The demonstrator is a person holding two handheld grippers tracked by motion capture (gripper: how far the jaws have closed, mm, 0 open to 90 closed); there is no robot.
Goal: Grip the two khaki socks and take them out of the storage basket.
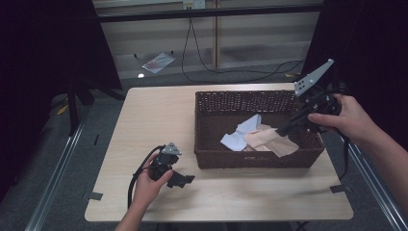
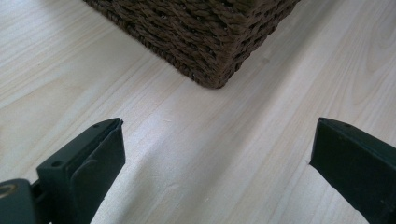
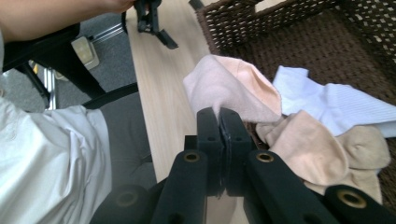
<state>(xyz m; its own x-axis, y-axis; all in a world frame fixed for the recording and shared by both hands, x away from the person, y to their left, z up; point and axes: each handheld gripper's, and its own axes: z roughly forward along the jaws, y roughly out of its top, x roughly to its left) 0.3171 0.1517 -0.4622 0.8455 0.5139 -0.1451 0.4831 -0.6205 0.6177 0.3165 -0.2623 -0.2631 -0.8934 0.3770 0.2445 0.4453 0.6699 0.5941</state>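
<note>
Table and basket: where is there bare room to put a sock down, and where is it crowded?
Free: the light wood of the table left of the wicker basket, behind the left hand-held gripper, and the front strip below the basket. Inside, the back-left floor looks bare. Crowded: the basket's middle and right, with the white sock, the peach sock and the right hand-held gripper.

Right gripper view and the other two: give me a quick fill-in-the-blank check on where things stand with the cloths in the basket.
1. The right gripper is shut on the ____ cloth.
2. The white cloth lies inside the brown wicker ____.
3. The left gripper rests with its jaws ____ over the wooden table.
4. In the left gripper view, the near ____ of the basket shows ahead.

Missing words: pink; basket; open; corner
</note>
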